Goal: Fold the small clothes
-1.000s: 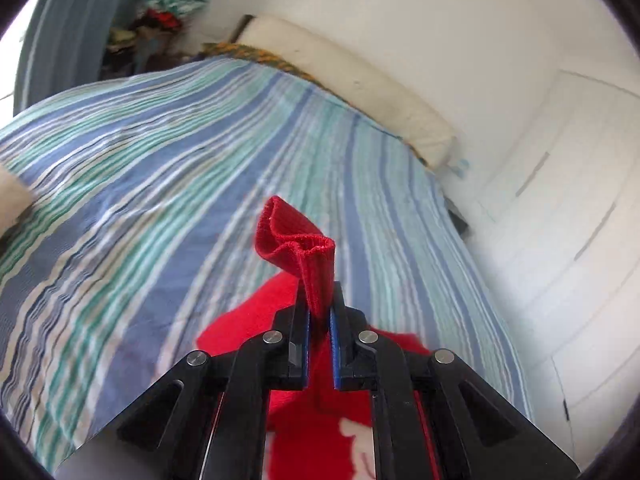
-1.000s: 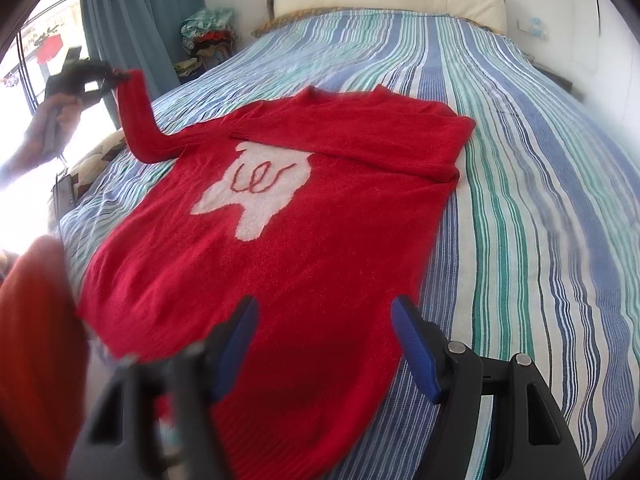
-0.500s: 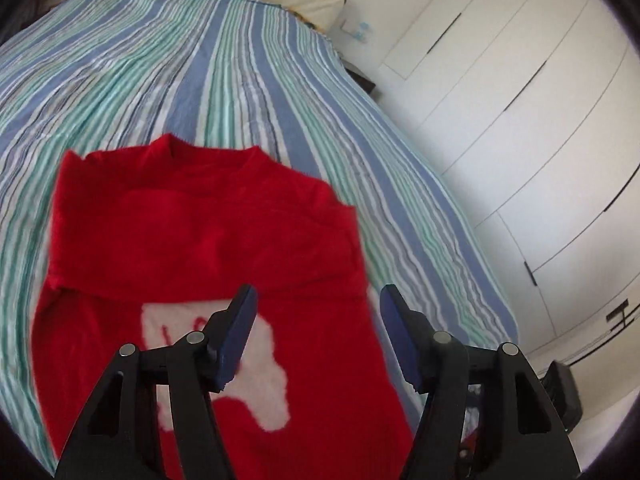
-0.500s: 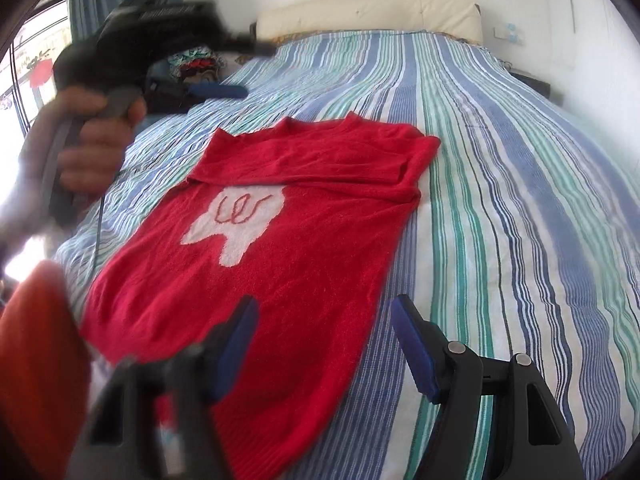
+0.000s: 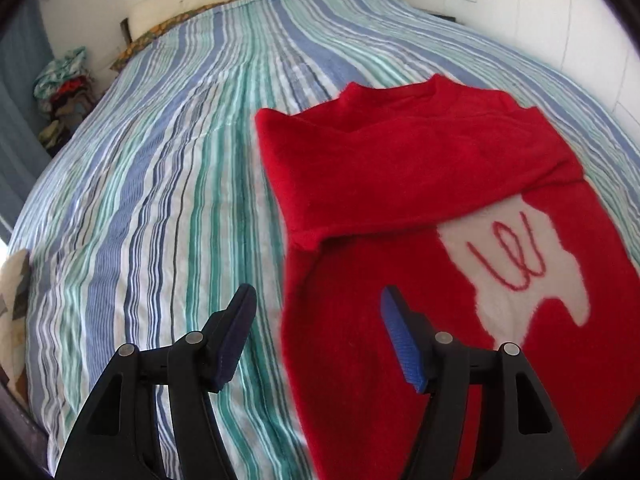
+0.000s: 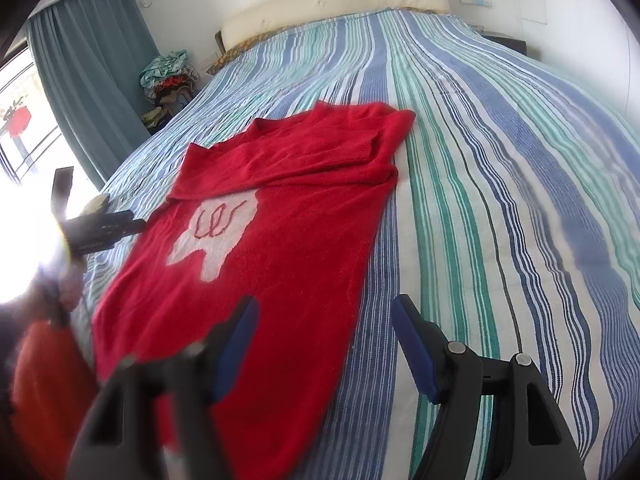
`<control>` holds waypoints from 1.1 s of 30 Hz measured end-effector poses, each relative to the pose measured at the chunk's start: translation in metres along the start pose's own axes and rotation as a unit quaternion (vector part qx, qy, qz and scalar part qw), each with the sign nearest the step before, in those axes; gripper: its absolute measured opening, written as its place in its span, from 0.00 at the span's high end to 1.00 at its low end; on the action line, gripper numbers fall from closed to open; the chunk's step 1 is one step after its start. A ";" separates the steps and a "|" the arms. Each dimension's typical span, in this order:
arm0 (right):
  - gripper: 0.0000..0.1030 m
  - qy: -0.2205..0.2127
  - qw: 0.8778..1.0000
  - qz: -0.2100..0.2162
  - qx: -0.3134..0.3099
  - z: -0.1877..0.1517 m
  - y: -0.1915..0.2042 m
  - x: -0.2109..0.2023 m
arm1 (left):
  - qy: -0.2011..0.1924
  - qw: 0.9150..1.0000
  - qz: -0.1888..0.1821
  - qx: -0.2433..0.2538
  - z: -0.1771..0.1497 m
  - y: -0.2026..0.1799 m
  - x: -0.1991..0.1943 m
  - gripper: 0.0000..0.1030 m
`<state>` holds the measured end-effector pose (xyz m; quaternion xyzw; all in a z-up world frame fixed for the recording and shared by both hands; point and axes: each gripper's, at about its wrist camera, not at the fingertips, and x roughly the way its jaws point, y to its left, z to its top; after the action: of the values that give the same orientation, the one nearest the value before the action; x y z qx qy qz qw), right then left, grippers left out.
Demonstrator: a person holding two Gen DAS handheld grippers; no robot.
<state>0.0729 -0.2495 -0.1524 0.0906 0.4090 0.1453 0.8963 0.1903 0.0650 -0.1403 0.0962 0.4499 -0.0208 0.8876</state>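
A red sweater with a white patch lies flat on the striped bed, both sleeves folded across its chest. My left gripper hangs open over the sweater's left edge, with nothing between its fingers. It also shows at the left of the right wrist view, as a dark tool low beside the sweater. My right gripper stands open above the sweater's lower right edge, empty.
The striped bedcover spreads wide around the sweater. A cream headboard lines the far wall. A pile of clothes sits by the blue curtain. An orange sleeve shows at the lower left.
My left gripper let go of the sleeve, which now lies folded across the chest. It opened, dropped and rolled toward the sweater's left side. The right gripper drifted slightly sideways, still open.
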 end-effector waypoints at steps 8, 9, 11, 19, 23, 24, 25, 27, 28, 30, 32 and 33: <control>0.34 0.002 1.000 -0.015 -0.011 -0.007 0.001 -0.008 | -0.010 0.988 0.019 -0.151 0.007 0.054 0.031 0.94; 0.34 0.000 1.000 -0.015 -0.007 -0.007 -0.001 -0.008 | -0.005 0.988 0.018 -0.152 0.001 0.059 0.031 0.95; 0.34 -0.003 1.000 -0.012 0.003 -0.005 -0.006 -0.008 | 0.001 0.991 0.012 -0.133 -0.007 0.060 0.031 0.95; 0.34 0.006 1.000 0.008 0.021 -0.001 -0.014 0.002 | 0.029 0.993 -0.019 -0.117 -0.016 0.066 0.013 0.61; 0.33 -0.006 1.000 0.003 0.022 -0.002 -0.016 -0.007 | -0.010 0.987 -0.079 -0.141 -0.001 0.091 -0.012 0.65; 0.32 -0.005 1.000 0.003 0.028 -0.003 -0.018 -0.007 | -0.017 0.984 -0.099 -0.147 0.011 0.098 -0.015 0.72; 0.32 -0.003 0.999 0.005 0.036 -0.003 -0.021 -0.006 | -0.020 0.981 -0.119 -0.152 0.024 0.103 -0.016 0.76; 0.32 0.002 0.999 0.007 0.048 -0.002 -0.025 -0.001 | -0.002 0.975 -0.160 -0.156 0.050 0.106 -0.003 0.76; 0.32 0.004 0.999 0.007 0.052 -0.001 -0.026 0.001 | 0.009 0.973 -0.168 -0.156 0.061 0.105 0.007 0.70; 0.32 0.004 0.999 0.005 0.052 0.000 -0.026 0.003 | 0.039 0.974 -0.161 -0.153 0.078 0.099 0.034 0.46; 0.32 0.004 0.999 0.002 0.044 0.000 -0.022 0.003 | 0.062 0.977 -0.127 -0.160 0.086 0.093 0.062 0.28; 0.32 0.005 0.999 -0.001 0.038 0.000 -0.020 0.003 | 0.073 0.974 -0.125 -0.172 0.085 0.091 0.075 0.27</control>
<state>0.0784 -0.2672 -0.1603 0.1233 0.4186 0.1289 0.8905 0.3140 0.1421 -0.1375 -0.1139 0.5184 -0.0467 0.8462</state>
